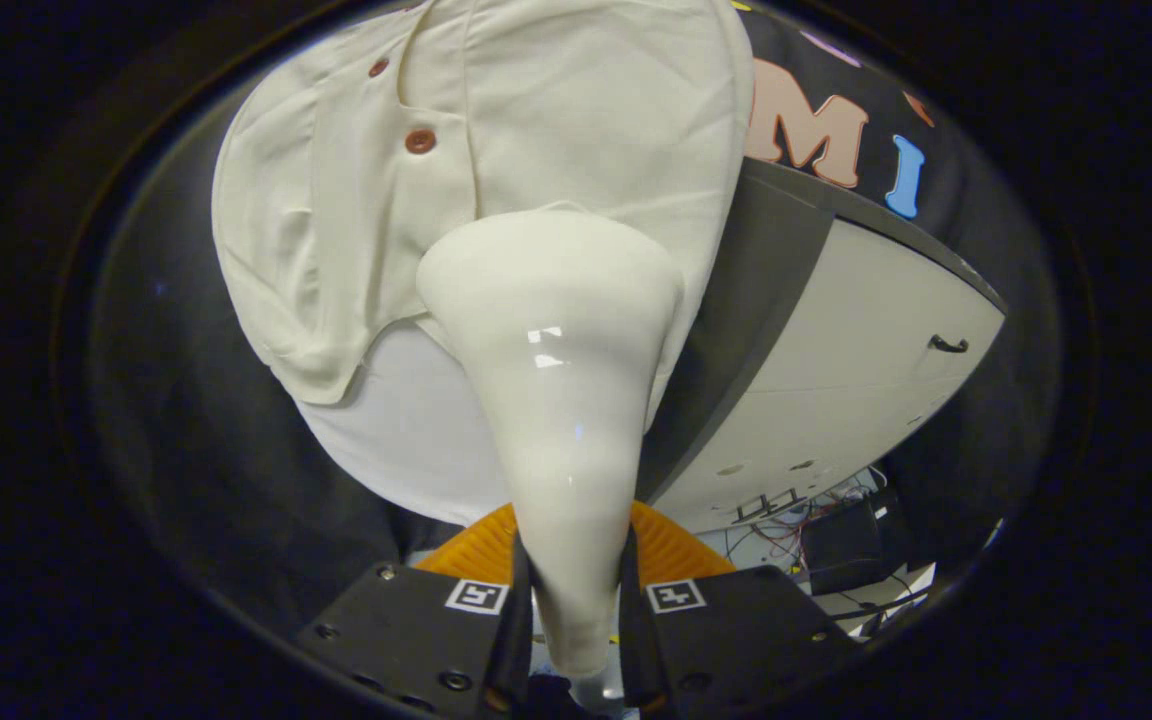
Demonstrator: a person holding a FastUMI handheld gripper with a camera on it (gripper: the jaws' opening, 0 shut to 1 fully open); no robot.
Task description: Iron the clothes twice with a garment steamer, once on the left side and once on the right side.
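Garment steamer (556, 400), glossy cream-white, clamped by its narrow handle between the two fingers of the tongs (576, 610), both fingers pressed against its sides. Flared, cone-like body widening away from the fingers to a broad head, with small bright highlights on its shiny shell. Head laid against a cream shirt (496, 150), hanging just beyond the fingers, right of the button placket. Shirt fabric lightly creased, with two reddish-brown buttons (420, 141) along the placket and a curved hem (326, 385) drooping lower left. Under the hem, a smooth white surface (406, 440), rounded at its lower end. Square black-and-white marker tags (677, 596) on top of each finger, no readable wording on them. Ridged orange part (671, 545) of the tool showing behind the steamer's handle. To the right of the shirt, a dark grey panel (756, 300) and a pale cabinet front (866, 370) with a small dark handle (948, 345). Below the cabinet, a tangle of wires (786, 525) and a black box (841, 550). Tongs pointed straight at the shirt, steamer aligned along the fingers.
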